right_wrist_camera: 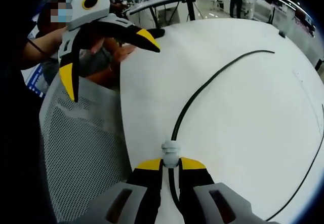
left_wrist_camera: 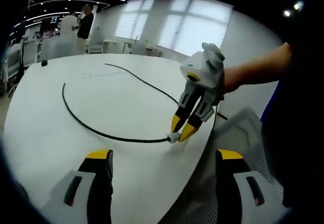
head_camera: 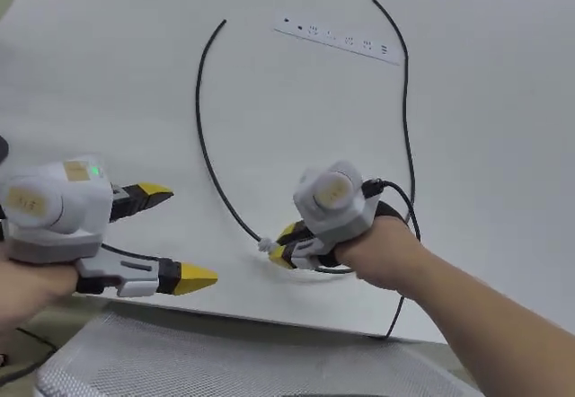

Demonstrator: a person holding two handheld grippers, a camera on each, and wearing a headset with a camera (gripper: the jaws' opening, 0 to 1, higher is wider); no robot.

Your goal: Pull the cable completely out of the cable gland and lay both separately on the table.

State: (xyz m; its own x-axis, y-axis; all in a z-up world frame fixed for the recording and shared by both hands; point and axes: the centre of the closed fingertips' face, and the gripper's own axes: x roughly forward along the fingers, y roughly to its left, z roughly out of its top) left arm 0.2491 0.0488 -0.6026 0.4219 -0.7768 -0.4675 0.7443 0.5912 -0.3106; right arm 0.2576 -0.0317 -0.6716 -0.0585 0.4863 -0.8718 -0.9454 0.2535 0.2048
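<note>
A small white cable gland (head_camera: 267,246) sits on one end of a long black cable (head_camera: 202,136) that curves across the white table. My right gripper (head_camera: 286,246) is shut on the gland near the table's front edge. In the right gripper view the gland (right_wrist_camera: 170,153) is pinched between the yellow tips and the cable (right_wrist_camera: 202,89) runs away from it. My left gripper (head_camera: 175,233) hovers open to the left, a hand's width from the gland, with nothing in it. From the left gripper view, the right gripper (left_wrist_camera: 183,128) holds the gland (left_wrist_camera: 173,138) ahead of the open jaws.
A white power strip (head_camera: 337,39) lies at the back of the table, with a second black cable (head_camera: 406,119) running down the right side. A grey mesh surface (head_camera: 180,352) lies below the table's front edge. A person (left_wrist_camera: 83,24) stands far off.
</note>
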